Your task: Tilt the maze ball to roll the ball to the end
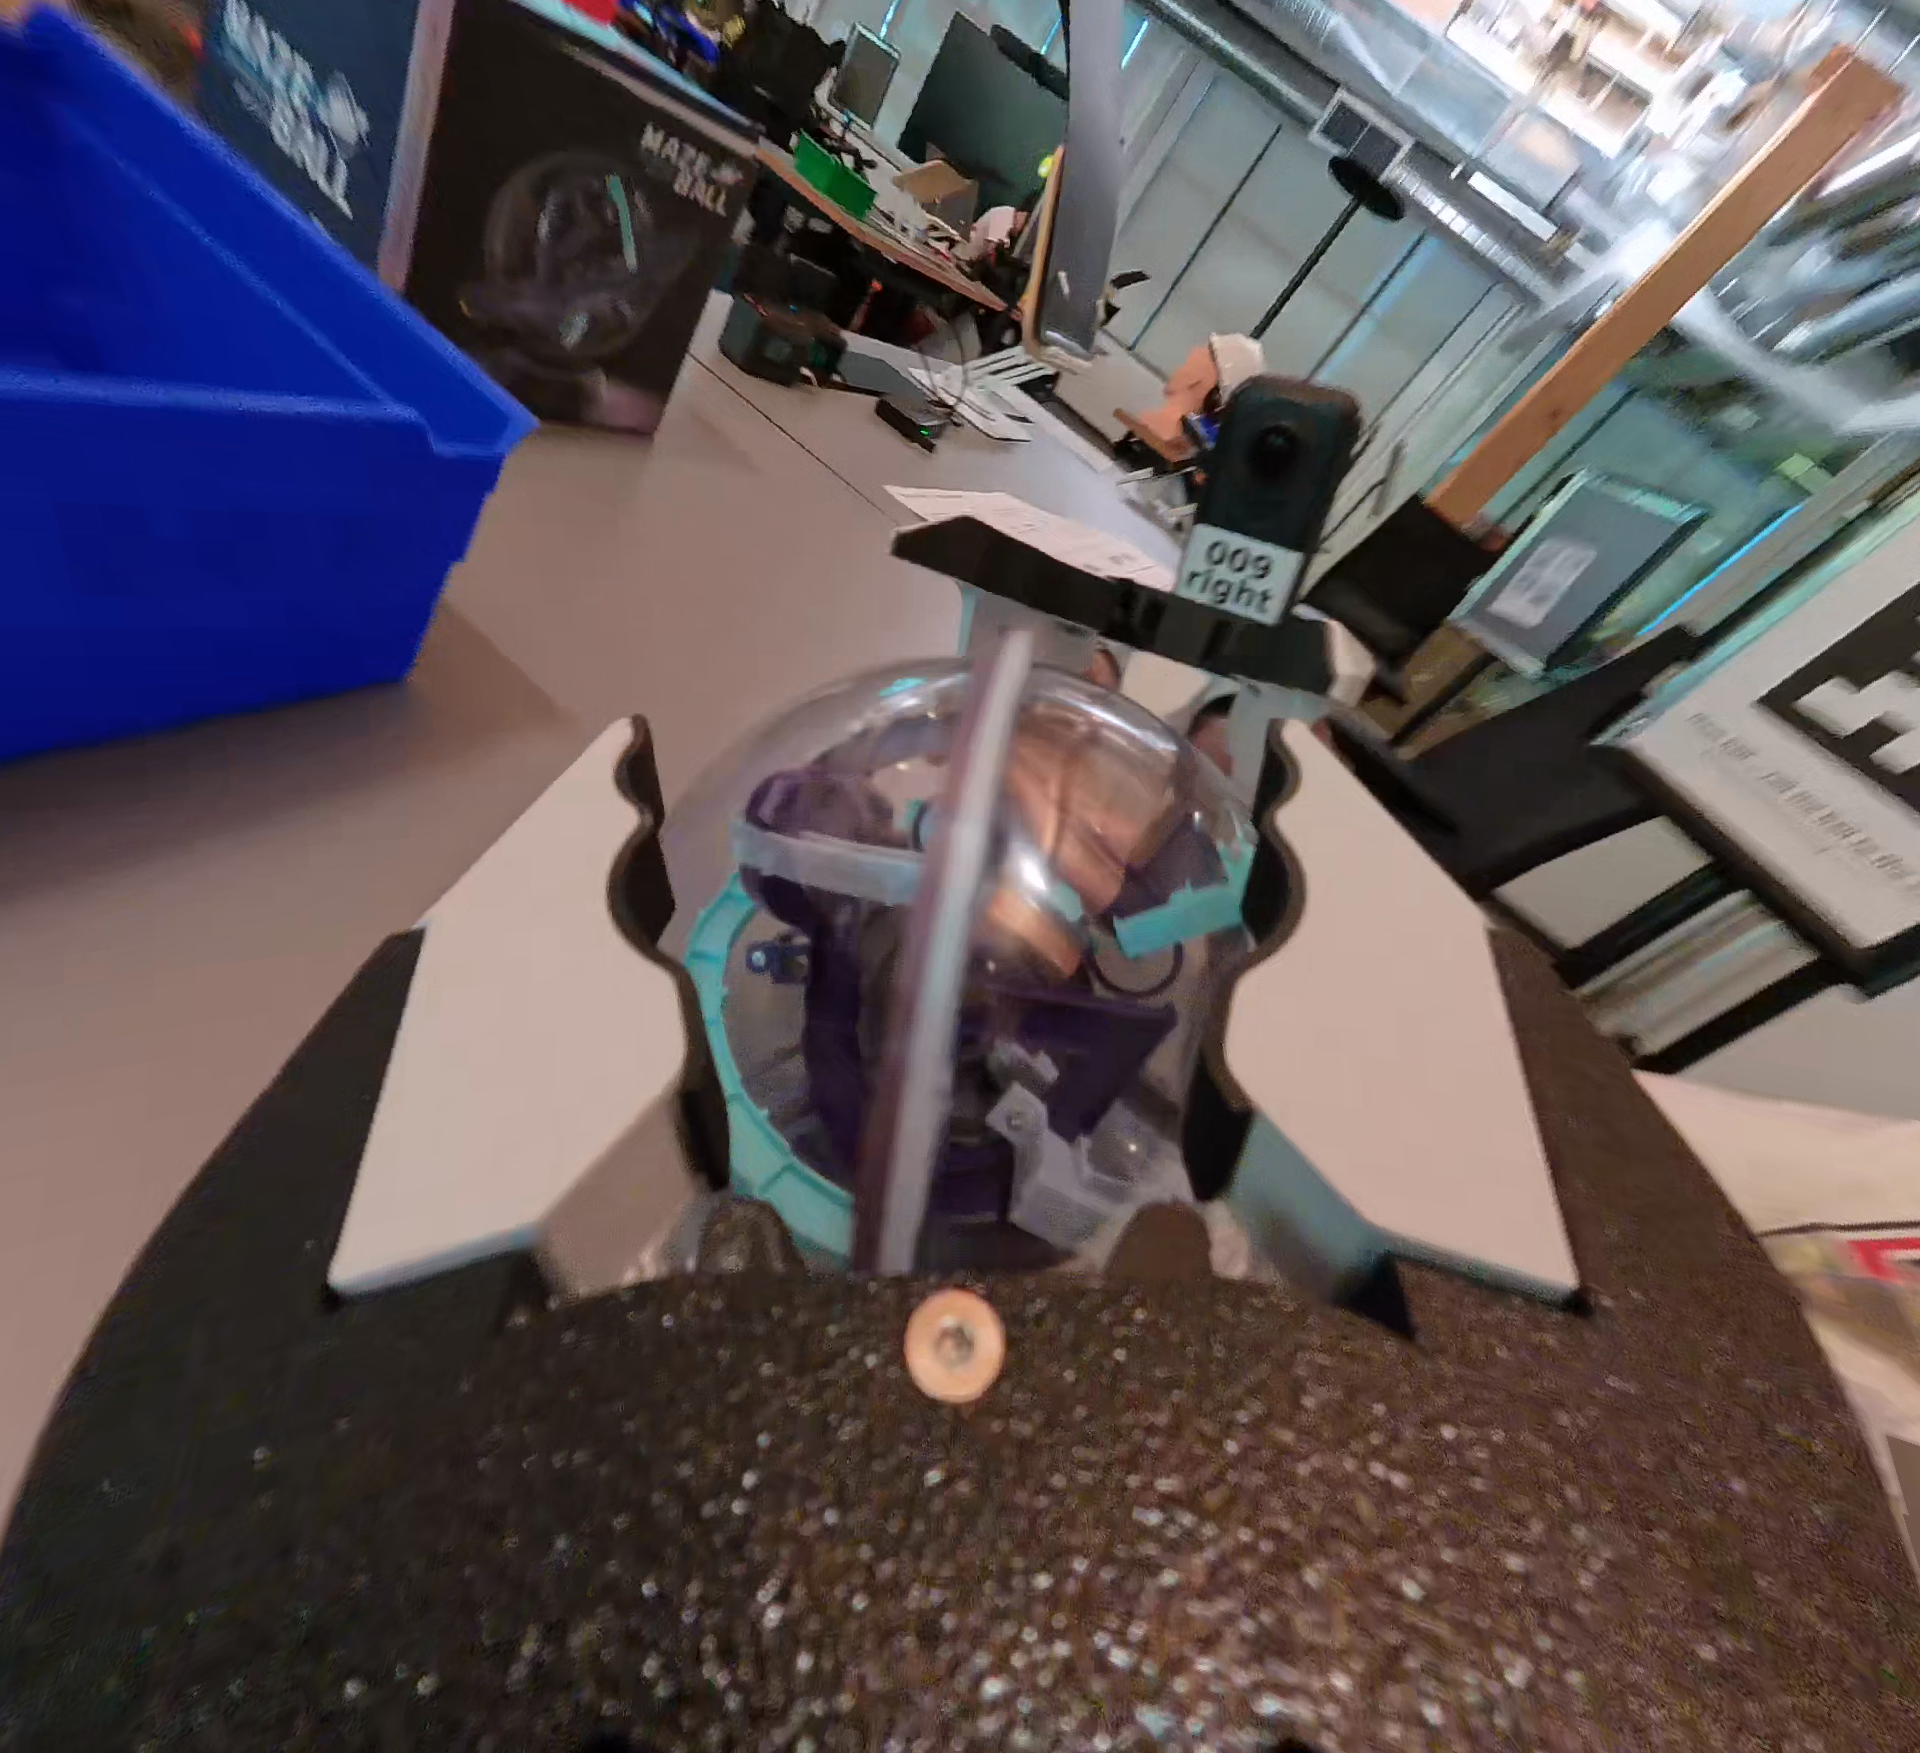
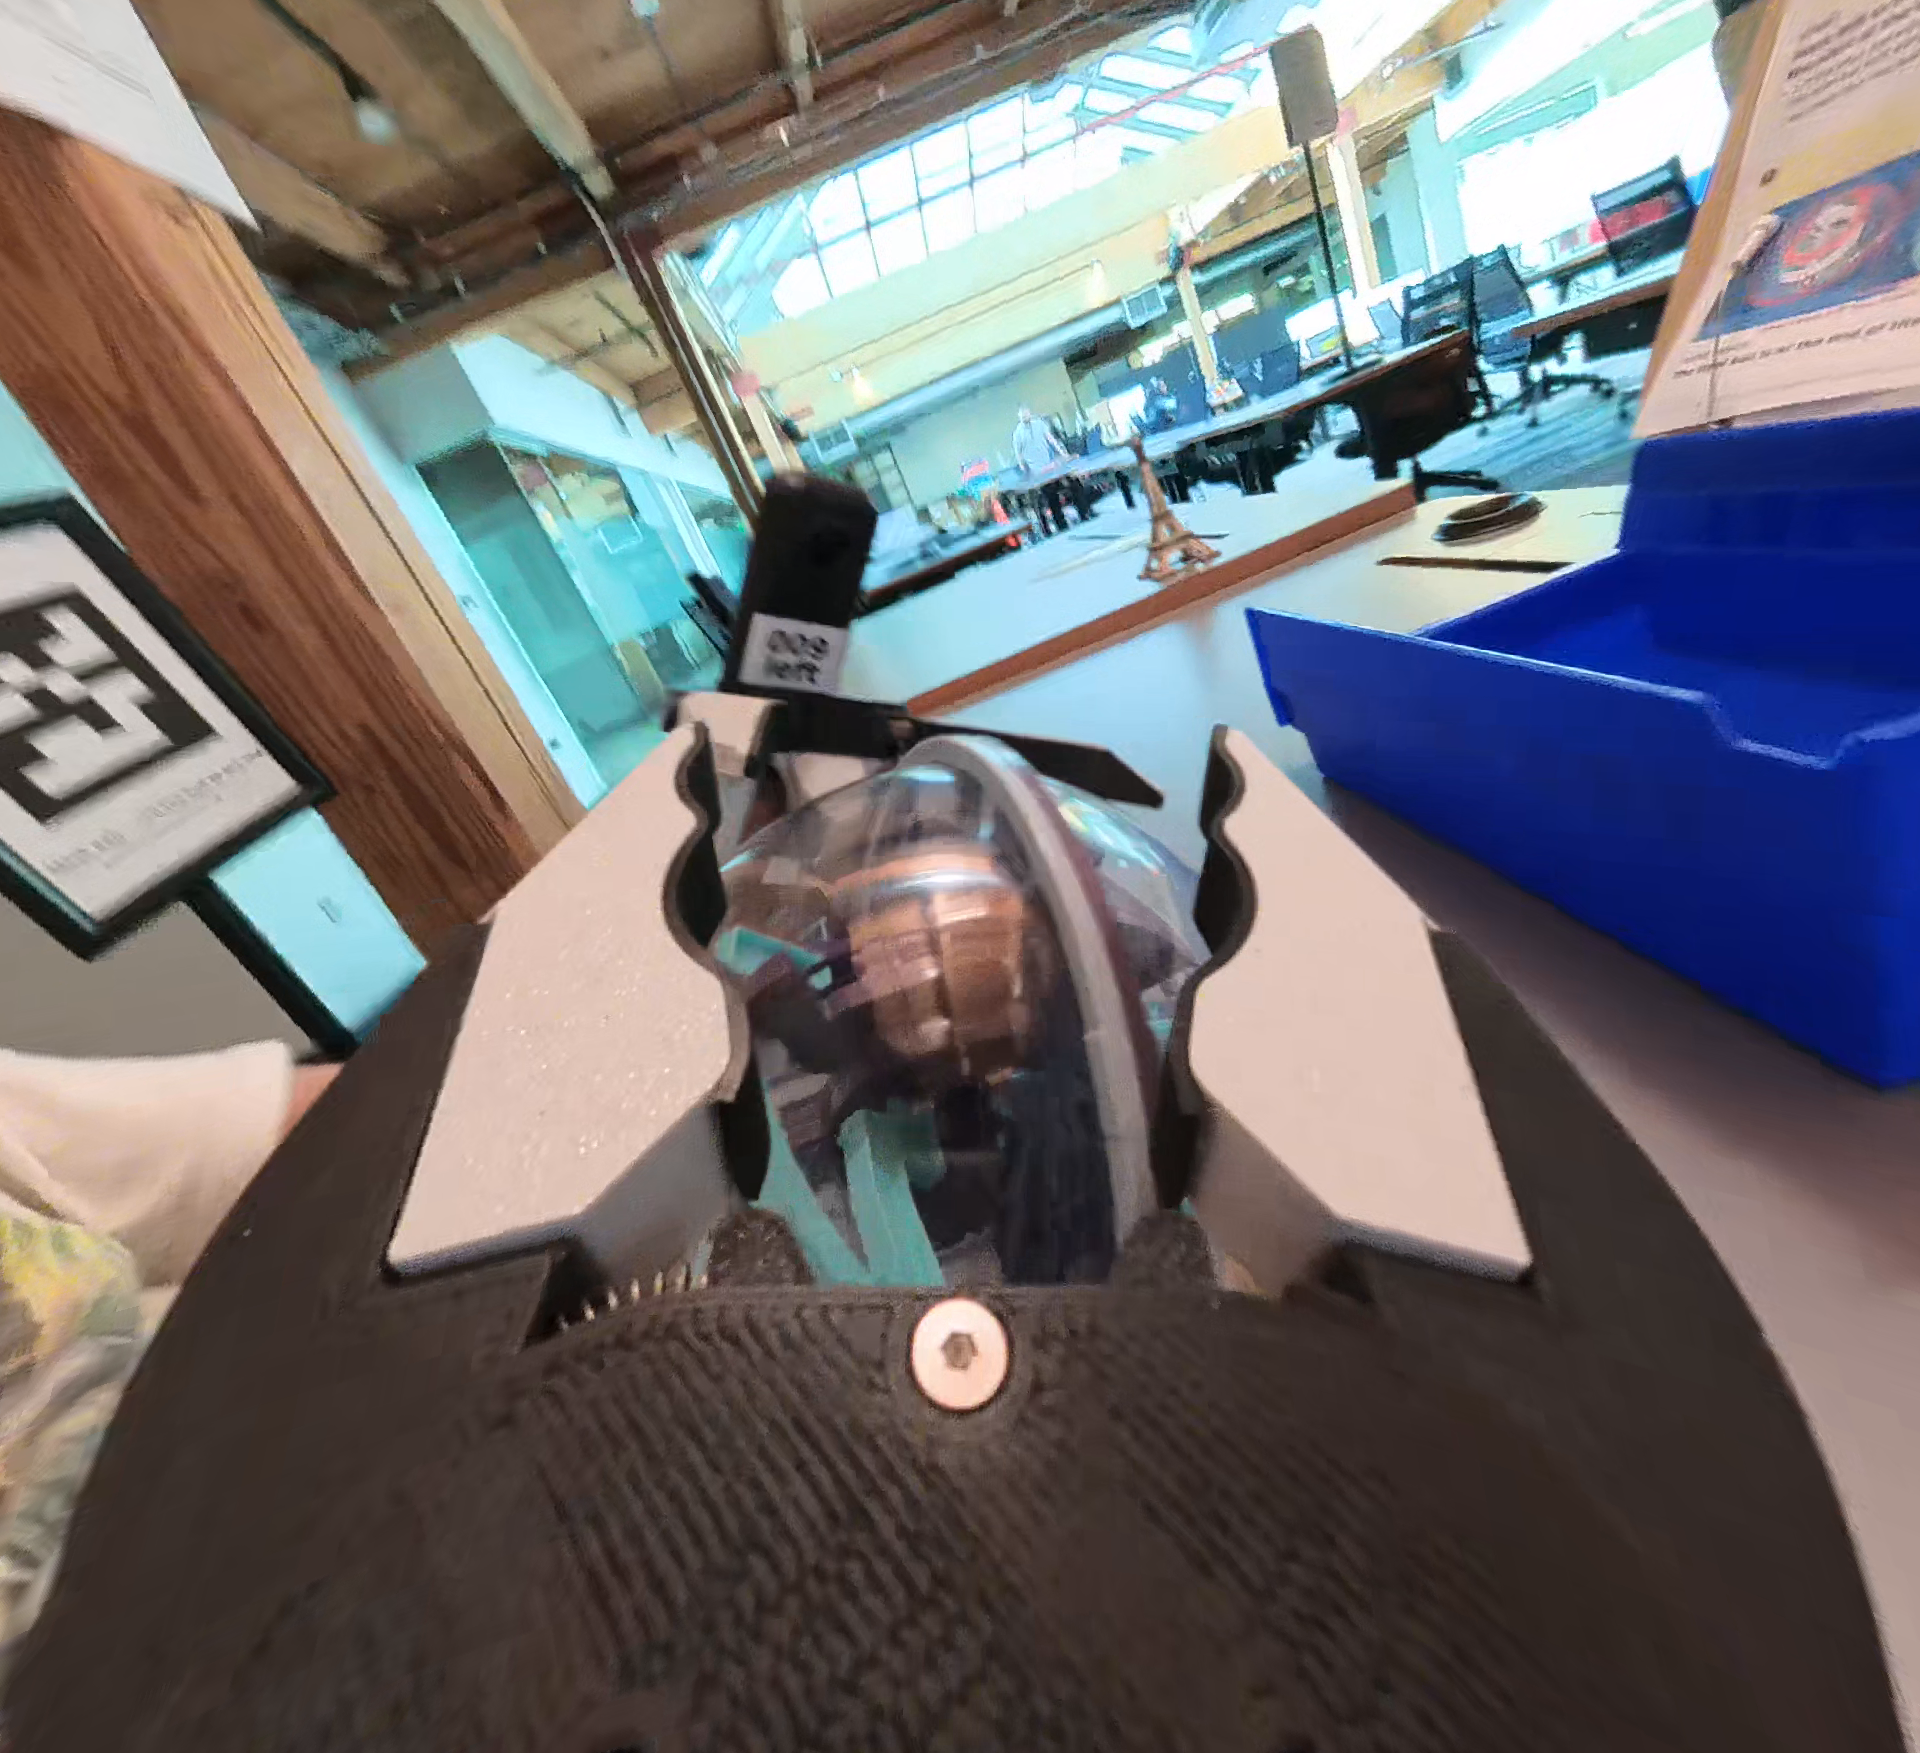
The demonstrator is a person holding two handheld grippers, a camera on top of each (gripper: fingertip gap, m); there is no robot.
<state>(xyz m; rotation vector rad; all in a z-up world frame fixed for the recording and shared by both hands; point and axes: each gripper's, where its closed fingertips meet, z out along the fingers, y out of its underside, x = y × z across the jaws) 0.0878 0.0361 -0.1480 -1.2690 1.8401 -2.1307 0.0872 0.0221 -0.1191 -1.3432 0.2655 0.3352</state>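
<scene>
The maze ball [image 1: 956,965] is a clear sphere with teal and purple tracks inside and a grey ring around its middle. It is held up off the table between both grippers, which face each other. My left gripper [image 1: 951,872] is shut on one side of it. My right gripper [image 2: 951,903] is shut on the other side, where the sphere [image 2: 956,986] fills the gap between the fingers. The other gripper's camera shows beyond the sphere in each view. The small ball inside cannot be made out.
A blue plastic bin [image 1: 208,477] stands on the grey table, also in the right wrist view [image 2: 1621,768]. Behind it is the dark maze ball box [image 1: 561,249]. A framed black-and-white marker [image 2: 94,727] and a wooden post [image 2: 239,519] stand at the other side.
</scene>
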